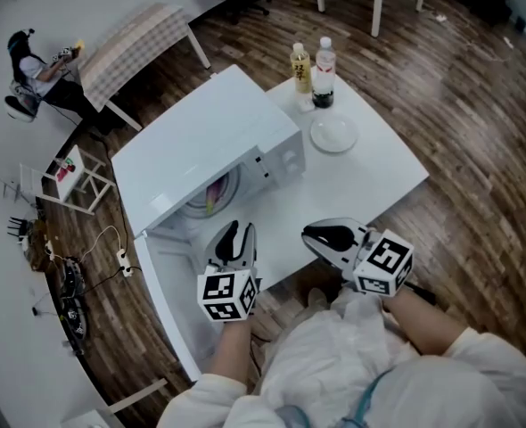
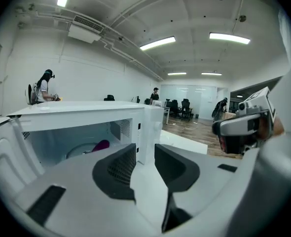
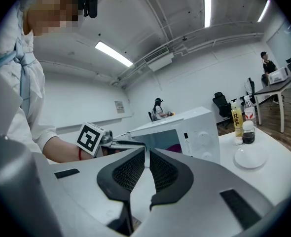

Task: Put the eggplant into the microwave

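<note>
Looks like this one's basically done. The eggplant (image 2: 101, 144) is already inside the microwave (image 1: 209, 141), lying on the turntable plate as a purple lump; from the head view you can only catch a sliver of it (image 1: 214, 194) through the opening. The door (image 1: 167, 301) is swung wide open on the left. The task only asks for the eggplant to go in, so I'd say nothing's really left, except maybe shutting that door if you're picky.

The left claw (image 2: 145, 150) sits just outside the oven mouth with its jaws parted a fair bit and nothing between them. From that claw, the eggplant is ahead and off to the left, deep in the cavity and well apart from the pads. So it's clearly not touching or holding it.

The right claw (image 3: 144, 153) has its jaws pretty much together, also empty, and it hangs over the near edge of the worktop (image 1: 370, 176), to the right of the left claw (image 1: 234, 237). From the right claw, the eggplant (image 3: 174, 147) is ahead and a bit right, behind the microwave's front frame.
</note>
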The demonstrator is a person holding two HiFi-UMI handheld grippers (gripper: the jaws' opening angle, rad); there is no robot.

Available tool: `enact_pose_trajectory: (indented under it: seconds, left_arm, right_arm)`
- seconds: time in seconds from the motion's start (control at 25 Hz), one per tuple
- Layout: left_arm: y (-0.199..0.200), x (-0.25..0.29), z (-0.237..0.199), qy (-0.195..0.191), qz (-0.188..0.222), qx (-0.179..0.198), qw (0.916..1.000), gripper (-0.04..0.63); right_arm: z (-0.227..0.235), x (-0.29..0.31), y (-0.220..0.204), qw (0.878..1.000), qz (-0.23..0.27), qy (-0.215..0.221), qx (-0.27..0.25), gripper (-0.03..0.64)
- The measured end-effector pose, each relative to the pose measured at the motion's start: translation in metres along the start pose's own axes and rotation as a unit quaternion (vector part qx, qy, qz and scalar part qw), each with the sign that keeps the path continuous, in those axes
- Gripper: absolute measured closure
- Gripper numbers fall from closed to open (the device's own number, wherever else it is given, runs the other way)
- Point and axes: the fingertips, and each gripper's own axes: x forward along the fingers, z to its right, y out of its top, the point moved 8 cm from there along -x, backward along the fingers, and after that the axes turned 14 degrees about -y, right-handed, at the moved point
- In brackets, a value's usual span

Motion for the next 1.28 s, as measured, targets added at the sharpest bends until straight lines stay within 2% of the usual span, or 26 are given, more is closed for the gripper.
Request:
enact_pose_trajectory:
  seconds: [0.16,0.24,0.64,1.08,1.28]
  left_arm:
    - [0.004,-0.007,0.018,-0.028,0.014,0.005,0.9995,0.565]
    - [0.002,-0.008,0.026,-0.049,0.016,-0.001,0.9987,0.594]
    - [0.006,-0.010,0.057,-0.139,0.056,-0.023,0.9885,0.595]
    - [0.010,-0.018,0.067,-0.169,0.085,-0.036,0.9813,0.595]
    - [0.012,-0.018,0.069,-0.181,0.087,-0.044,0.9786,0.595]
  right_arm:
    - [-0.003,0.005,0.003,1.000,-0.003,0.016,-0.006,0.580]
    - [-0.003,0.003,0.004,1.000,-0.008,0.021,-0.007,0.580]
    - [0.003,-0.008,0.014,0.999,-0.034,0.033,-0.001,0.580]
    - [-0.001,0.002,0.017,0.998,-0.045,0.046,-0.014,0.580]
    - [-0.007,0.008,0.017,0.996,-0.056,0.059,-0.035,0.581]
